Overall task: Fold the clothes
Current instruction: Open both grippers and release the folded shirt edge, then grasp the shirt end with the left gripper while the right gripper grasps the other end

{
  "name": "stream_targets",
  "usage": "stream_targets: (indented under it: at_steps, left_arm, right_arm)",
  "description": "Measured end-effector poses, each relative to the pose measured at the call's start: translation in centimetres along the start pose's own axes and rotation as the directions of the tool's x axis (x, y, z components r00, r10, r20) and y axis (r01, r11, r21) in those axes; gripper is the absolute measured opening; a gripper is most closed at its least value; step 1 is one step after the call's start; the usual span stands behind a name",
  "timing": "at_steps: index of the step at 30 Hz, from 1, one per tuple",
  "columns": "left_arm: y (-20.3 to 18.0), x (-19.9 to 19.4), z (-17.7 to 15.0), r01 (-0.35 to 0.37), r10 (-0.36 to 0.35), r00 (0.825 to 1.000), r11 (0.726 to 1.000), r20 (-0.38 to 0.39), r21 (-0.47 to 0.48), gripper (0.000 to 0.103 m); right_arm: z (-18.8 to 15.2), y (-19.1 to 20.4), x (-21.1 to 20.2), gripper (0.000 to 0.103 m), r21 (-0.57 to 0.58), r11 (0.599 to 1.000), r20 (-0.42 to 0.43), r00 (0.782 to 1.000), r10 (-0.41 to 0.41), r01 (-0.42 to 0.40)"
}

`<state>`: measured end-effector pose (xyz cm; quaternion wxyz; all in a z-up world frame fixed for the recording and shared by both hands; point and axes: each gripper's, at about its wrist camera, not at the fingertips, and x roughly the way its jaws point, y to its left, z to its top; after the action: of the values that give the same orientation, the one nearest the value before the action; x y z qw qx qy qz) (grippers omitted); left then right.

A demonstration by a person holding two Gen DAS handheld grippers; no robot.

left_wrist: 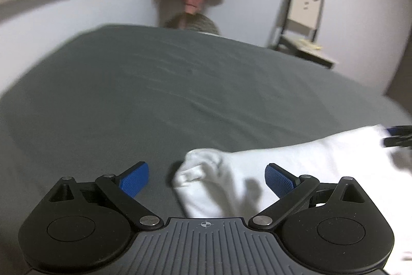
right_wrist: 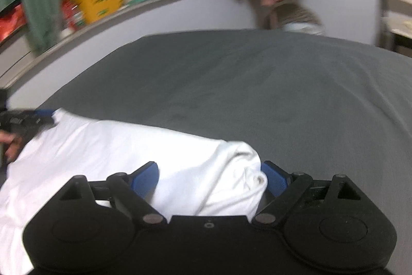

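Left wrist view: soft white garment (left_wrist: 296, 172) bunched at the near edge of a smooth grey bed sheet (left_wrist: 154, 84), left gripper (left_wrist: 207, 178) spread wide, blue ribbed pads (left_wrist: 135, 179) flanking its rumpled corner, right wrist view: right gripper (right_wrist: 209, 179) parted around the garment's opposite rolled end.

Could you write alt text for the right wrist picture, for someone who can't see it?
A white garment lies on a grey bed, its bunched end between the open right gripper. A cluttered shelf runs behind.
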<state>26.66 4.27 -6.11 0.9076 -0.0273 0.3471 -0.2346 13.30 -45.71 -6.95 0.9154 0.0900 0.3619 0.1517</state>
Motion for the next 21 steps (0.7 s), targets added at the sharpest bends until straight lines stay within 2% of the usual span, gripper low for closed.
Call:
stream_targets:
  at_steps: [4, 5, 6, 8, 10, 13, 16, 17, 19, 21]
  left_arm:
    - [1.2, 1.0, 2.0, 0.072, -0.072, 0.994, 0.997, -0.086, -0.008, 0.085]
    - [1.5, 1.2, 2.4, 0.087, -0.088, 0.990, 0.996, -0.108, -0.006, 0.078]
    - [1.7, 1.3, 2.8, 0.101, -0.100, 0.986, 0.995, -0.132, 0.002, 0.076]
    - [2.3, 1.5, 3.4, 0.132, -0.130, 0.976, 0.991, -0.176, 0.000, 0.066]
    - [3.4, 1.6, 3.9, 0.172, -0.179, 0.962, 0.984, -0.208, -0.051, 0.065]
    - [4.6, 1.7, 3.9, 0.207, -0.233, 0.945, 0.970, -0.231, -0.130, 0.065]
    - [4.6, 2.0, 3.5, 0.203, -0.232, 0.944, 0.969, -0.235, -0.141, 0.065]
    - [4.5, 2.1, 3.4, 0.197, -0.223, 0.945, 0.972, -0.238, -0.130, 0.064]
    - [4.0, 2.4, 3.5, 0.173, -0.188, 0.950, 0.981, -0.248, -0.083, 0.064]
    - [3.4, 2.7, 3.9, 0.144, -0.144, 0.953, 0.989, -0.265, -0.020, 0.064]
  right_arm:
    - [2.1, -2.3, 0.9, 0.080, 0.019, 0.990, -0.097, 0.985, 0.143, -0.141]
    - [2.6, -3.0, 1.1, 0.079, 0.040, 0.984, -0.119, 0.976, 0.180, -0.176]
    - [3.0, -3.8, 1.3, 0.078, 0.075, 0.975, -0.135, 0.966, 0.219, -0.210]
    - [3.7, -5.5, 1.7, 0.070, 0.175, 0.946, -0.152, 0.941, 0.301, -0.274]
    - [4.1, -6.9, 2.2, 0.065, 0.257, 0.911, -0.165, 0.914, 0.370, -0.323]
    - [4.5, -7.4, 2.9, 0.064, 0.286, 0.894, -0.196, 0.892, 0.408, -0.346]
    - [4.8, -7.9, 3.6, 0.064, 0.315, 0.875, -0.226, 0.867, 0.445, -0.367]
    - [4.9, -7.9, 3.6, 0.061, 0.303, 0.881, -0.238, 0.867, 0.438, -0.363]
    - [5.3, -7.7, 3.1, 0.057, 0.238, 0.913, -0.264, 0.883, 0.388, -0.330]
    - [5.7, -7.6, 2.6, 0.058, 0.172, 0.939, -0.286, 0.897, 0.336, -0.297]
